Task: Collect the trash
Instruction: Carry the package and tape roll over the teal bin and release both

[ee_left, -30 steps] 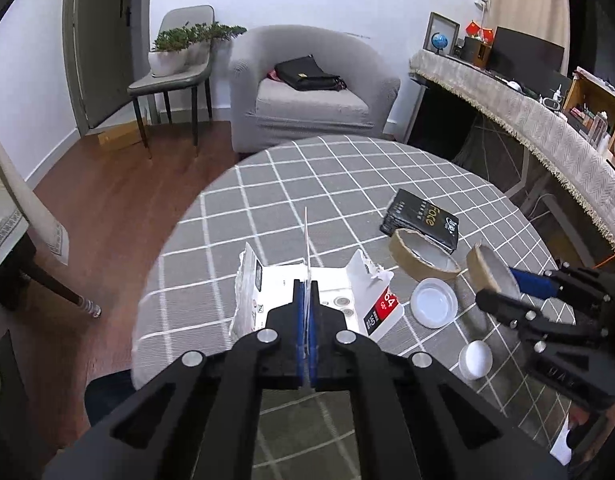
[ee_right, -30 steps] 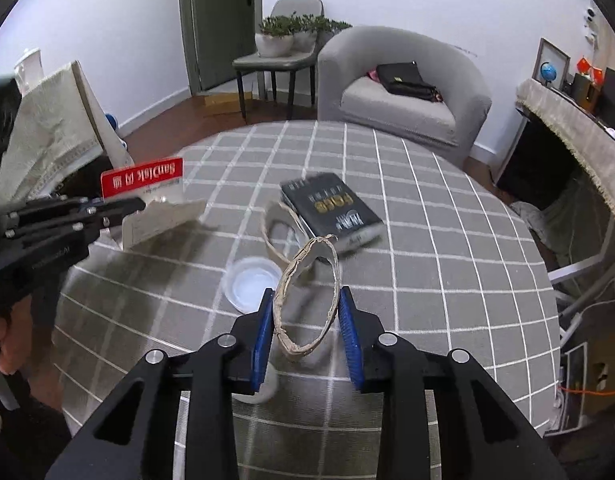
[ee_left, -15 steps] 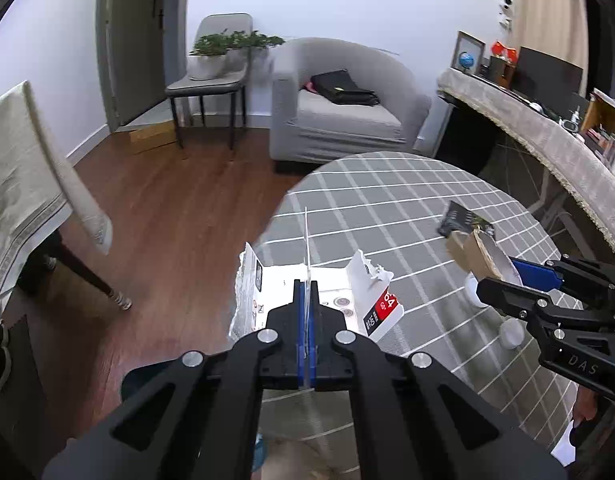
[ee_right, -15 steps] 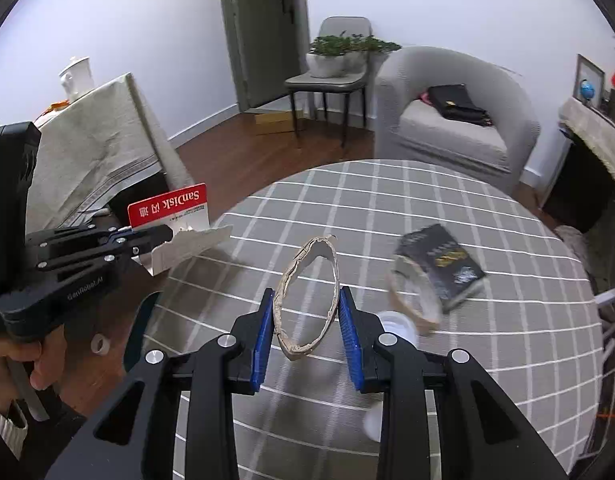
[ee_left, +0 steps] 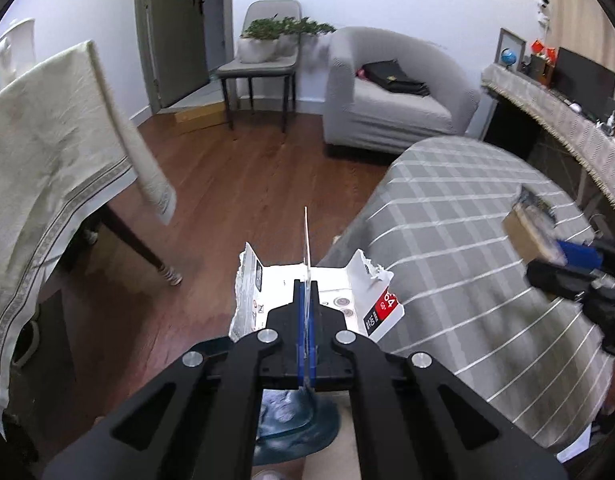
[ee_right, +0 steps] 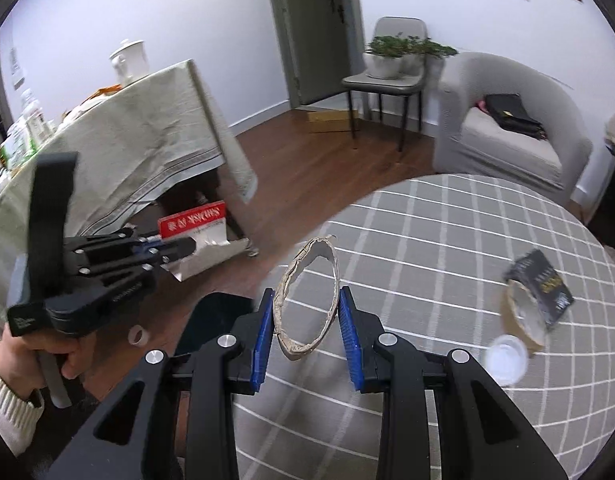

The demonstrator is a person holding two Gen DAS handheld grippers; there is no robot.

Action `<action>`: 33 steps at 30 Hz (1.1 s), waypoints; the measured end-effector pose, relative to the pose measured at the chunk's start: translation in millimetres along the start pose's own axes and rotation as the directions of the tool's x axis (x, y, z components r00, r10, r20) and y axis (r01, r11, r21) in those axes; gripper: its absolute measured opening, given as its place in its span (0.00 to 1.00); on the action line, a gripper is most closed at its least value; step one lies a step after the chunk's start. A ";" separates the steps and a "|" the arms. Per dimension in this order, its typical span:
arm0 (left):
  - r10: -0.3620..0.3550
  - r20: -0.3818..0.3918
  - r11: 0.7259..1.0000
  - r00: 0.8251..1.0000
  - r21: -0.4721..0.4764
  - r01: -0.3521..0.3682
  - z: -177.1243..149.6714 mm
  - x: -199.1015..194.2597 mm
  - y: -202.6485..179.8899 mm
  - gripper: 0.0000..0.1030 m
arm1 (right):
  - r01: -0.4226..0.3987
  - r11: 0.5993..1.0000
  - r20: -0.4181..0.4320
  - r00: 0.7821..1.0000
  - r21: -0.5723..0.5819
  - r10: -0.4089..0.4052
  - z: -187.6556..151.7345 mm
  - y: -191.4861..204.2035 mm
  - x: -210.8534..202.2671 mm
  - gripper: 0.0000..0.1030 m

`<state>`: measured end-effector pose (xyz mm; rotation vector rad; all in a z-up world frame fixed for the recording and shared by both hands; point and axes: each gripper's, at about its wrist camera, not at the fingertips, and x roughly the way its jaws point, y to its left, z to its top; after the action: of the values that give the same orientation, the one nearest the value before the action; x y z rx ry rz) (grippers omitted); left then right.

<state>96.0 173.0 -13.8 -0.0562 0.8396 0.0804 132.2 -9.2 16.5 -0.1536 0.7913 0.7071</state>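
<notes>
Jaws first: the left gripper (ee_left: 305,320) is clamped flat on a torn SanDisk memory-card package (ee_left: 315,296), with a thin clear plastic sheet pinched edge-on between the blue pads and the ripped white card with its red corner fanned out to both sides. The right gripper (ee_right: 307,320) is closed on an empty cardboard tape core (ee_right: 307,300), which is held upright as a ring between the 2 blue pads, so neither set of jaws is free right now. What's changed over the last second is basically the backdrop: a second ago both pieces were being carried over the middle of the round table with the grey checked cloth (ee_left: 467,240), and now the package is seen hanging out past the table edge over the wooden floor (ee_left: 227,200), with the tape core brought up to that same edge. A dark blue-green trash bin (ee_left: 299,420) can be made out directly under the left gripper, partly hidden by the fingers, and its dark rim is also caught in the right wrist view. So 2 bits of trash look to be nearly delivered, probably just a release away. Left behind on the table are a tape roll (ee_right: 523,320), a white plastic lid (ee_right: 505,360) and a black booklet (ee_right: 541,284), so more pickups are likely still needed.
</notes>
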 end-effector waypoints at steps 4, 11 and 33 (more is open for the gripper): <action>0.049 -0.049 0.999 0.998 0.007 -0.049 -18.6 8.1 21.1 0.02 | -0.033 0.999 -0.009 0.999 -0.030 0.033 3.6 21.5 8.8 0.31; 0.110 -0.151 0.994 0.982 -0.010 -0.113 -52.5 30.4 62.7 0.02 | -0.080 0.994 -0.032 0.996 -0.069 0.078 13.0 54.0 30.9 0.31; 0.094 -0.433 0.996 0.897 0.042 -0.085 -132.1 99.4 93.6 0.05 | -0.141 0.984 -0.136 0.983 -0.105 0.126 15.7 102.8 97.7 0.31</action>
<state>55.4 260.3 -177.6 -0.0138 1.2924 0.1489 124.2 126.4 -27.4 -0.2539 0.8912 0.8775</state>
